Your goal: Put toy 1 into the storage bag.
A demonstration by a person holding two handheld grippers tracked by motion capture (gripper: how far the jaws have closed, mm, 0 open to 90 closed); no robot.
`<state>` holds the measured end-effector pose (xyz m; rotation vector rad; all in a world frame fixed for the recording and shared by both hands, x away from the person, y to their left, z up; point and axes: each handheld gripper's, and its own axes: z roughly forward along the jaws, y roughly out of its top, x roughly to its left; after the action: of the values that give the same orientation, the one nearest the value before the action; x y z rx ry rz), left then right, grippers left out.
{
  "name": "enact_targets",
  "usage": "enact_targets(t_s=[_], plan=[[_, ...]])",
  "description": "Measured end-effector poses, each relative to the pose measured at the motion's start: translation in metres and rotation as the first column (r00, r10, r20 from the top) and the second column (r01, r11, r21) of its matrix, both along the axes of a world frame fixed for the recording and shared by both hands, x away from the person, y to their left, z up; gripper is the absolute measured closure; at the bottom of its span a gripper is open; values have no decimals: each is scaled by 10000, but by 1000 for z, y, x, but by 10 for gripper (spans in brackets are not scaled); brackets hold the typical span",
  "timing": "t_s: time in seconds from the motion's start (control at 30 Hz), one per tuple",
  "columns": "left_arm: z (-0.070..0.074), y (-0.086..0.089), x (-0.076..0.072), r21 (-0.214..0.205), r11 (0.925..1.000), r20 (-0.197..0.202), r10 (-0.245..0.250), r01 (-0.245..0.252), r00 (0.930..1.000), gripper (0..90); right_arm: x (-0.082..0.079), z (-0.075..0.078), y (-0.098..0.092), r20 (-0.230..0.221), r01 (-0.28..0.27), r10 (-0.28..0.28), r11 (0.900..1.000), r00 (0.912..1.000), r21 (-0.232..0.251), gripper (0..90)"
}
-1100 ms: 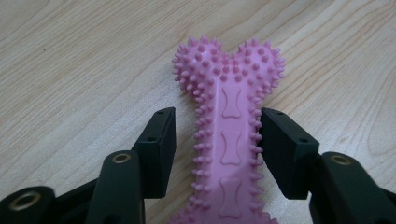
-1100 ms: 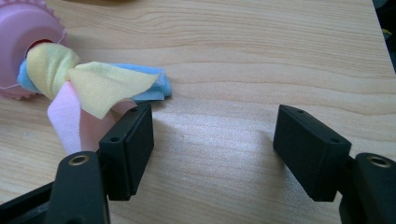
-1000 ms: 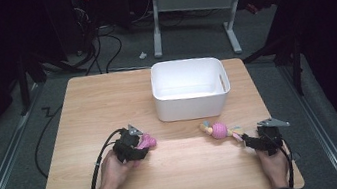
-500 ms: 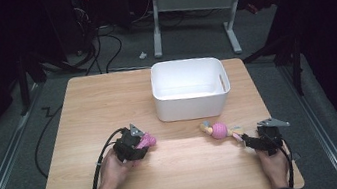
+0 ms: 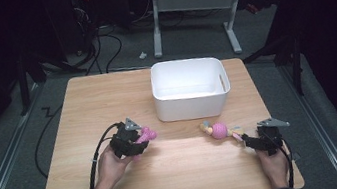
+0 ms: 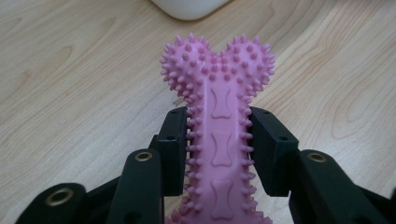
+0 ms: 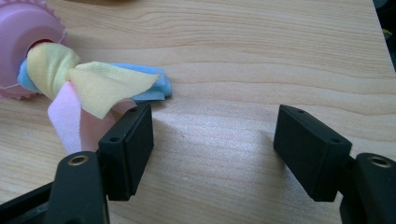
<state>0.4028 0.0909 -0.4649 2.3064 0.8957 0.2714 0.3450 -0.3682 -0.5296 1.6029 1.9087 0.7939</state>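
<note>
A pink spiky bone-shaped chew toy (image 6: 218, 116) is clamped by its shaft between the pads of my left gripper (image 6: 219, 140), its knobbed end sticking out toward the white bin. In the high view the left gripper (image 5: 133, 139) holds this toy (image 5: 146, 135) at the table's left-centre, slightly off the wood. My right gripper (image 7: 212, 140) stands open on the table; a pink ball toy (image 7: 23, 42) with yellow, blue and pink cloth strips (image 7: 98, 86) lies just outside its left jaw. The high view shows the right gripper (image 5: 249, 141) beside that ball toy (image 5: 219, 130).
A white rectangular bin (image 5: 190, 88) stands at the back centre of the wooden table (image 5: 188, 172). Cables and desk legs lie on the dark floor beyond the far edge. Bare wood stretches between the two hands.
The left gripper has closed onto the pink bone and lifted slightly with it. The right gripper and the ball toy have stayed where they were.
</note>
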Motion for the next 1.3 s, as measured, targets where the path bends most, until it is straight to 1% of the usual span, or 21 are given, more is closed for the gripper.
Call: enact_targets(t_s=[0.03,0.07,0.1,0.23,0.33,0.43,0.53,0.57,0.6,0.7,0.73,0.83,1.0,1.07,1.1,1.17,1.3], plan=[[2,1,0,-64,10000,21,-22,22,10000,594,0,0,0,2,-2,2,10000,10000,-2,286],[4,1,0,-239,9997,51,-3,4,10000,594,0,0,0,0,-1,1,10000,10000,-1,286],[7,3,1,-434,9990,-56,-49,47,10000,594,0,0,0,1,0,0,10000,10000,-1,286],[17,5,3,-563,9984,-26,-1,-1,10000,595,0,0,0,3,-3,3,10000,10000,-1,286],[26,7,5,-852,9964,-45,11,-15,10000,595,0,0,0,2,-2,2,10000,10000,0,286],[36,8,7,-948,9955,144,34,-20,9999,595,0,0,0,0,-1,1,10000,10000,7,285],[44,9,9,-1205,9927,115,-14,27,9999,595,0,0,0,1,-3,3,10000,10000,0,285],[47,9,9,-1142,9934,194,-26,48,9998,595,0,0,0,1,-3,3,10000,10000,1,285],[50,8,11,-1250,9921,180,-42,64,9998,595,0,0,0,2,-4,4,10000,10000,2,285],[58,8,13,-1251,9921,248,-57,87,9997,595,0,0,0,3,-3,3,10000,10000,1,285],[60,7,14,-1345,9909,230,-72,102,9997,595,0,0,0,3,-4,4,10000,10000,1,285],[67,4,17,-1435,9895,237,-130,162,9996,596,0,0,0,3,-4,4,10000,10000,0,285],[79,-2,20,-1383,9902,389,-161,214,9991,596,0,0,0,3,-3,3,10000,10000,3,285],[84,-4,22,-1456,9890,396,-201,256,9990,596,0,0,0,2,-2,2,10000,10000,4,285],[87,-5,22,-1395,9899,505,-187,256,9985,596,0,0,0,2,0,0,10000,10000,6,285],[91,-7,23,-1381,9898,504,-276,343,9983,595,0,0,0,3,-3,3,10000,10000,1,285],[102,-12,27,-1456,9883,654,-368,460,9972,595,0,0,0,1,-3,3,10000,10000,2,285]])
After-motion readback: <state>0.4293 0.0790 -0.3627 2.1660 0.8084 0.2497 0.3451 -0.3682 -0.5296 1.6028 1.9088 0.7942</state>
